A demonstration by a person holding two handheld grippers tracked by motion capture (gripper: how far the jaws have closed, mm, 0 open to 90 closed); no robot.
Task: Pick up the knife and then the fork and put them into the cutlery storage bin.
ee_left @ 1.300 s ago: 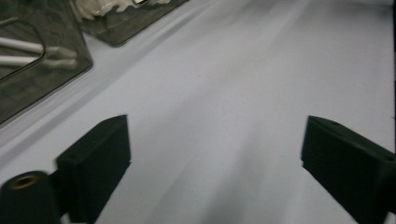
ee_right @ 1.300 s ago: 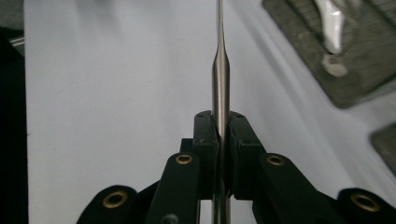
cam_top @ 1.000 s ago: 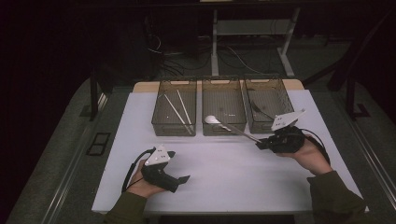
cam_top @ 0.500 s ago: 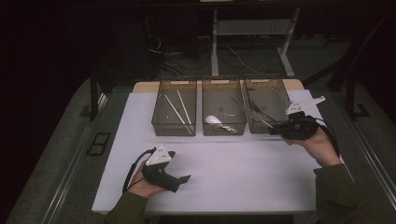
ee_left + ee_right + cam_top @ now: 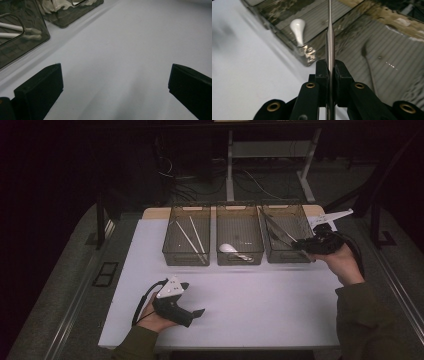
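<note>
My right gripper (image 5: 301,245) hangs at the front right corner of the right-hand bin (image 5: 286,259), shut on the thin handle of a metal utensil (image 5: 276,227). The utensil slants up and back over that bin. In the right gripper view the pads (image 5: 321,70) pinch the steel shaft (image 5: 330,32), which points away over the bin's ribbed floor. My left gripper (image 5: 199,313) rests near the table's front left, held in a hand, open. Its jaws (image 5: 115,82) stand wide apart over bare white table.
Three smoky clear bins stand in a row at the back of the white table (image 5: 260,305). The left bin (image 5: 182,262) holds white chopsticks (image 5: 192,237), the middle bin (image 5: 239,262) a white spoon (image 5: 227,248). Another metal utensil (image 5: 369,61) lies in the right bin.
My right gripper has carried the metal utensil to the right and upward, from in front of the middle bin to over the right bin. The left gripper has stayed put.
</note>
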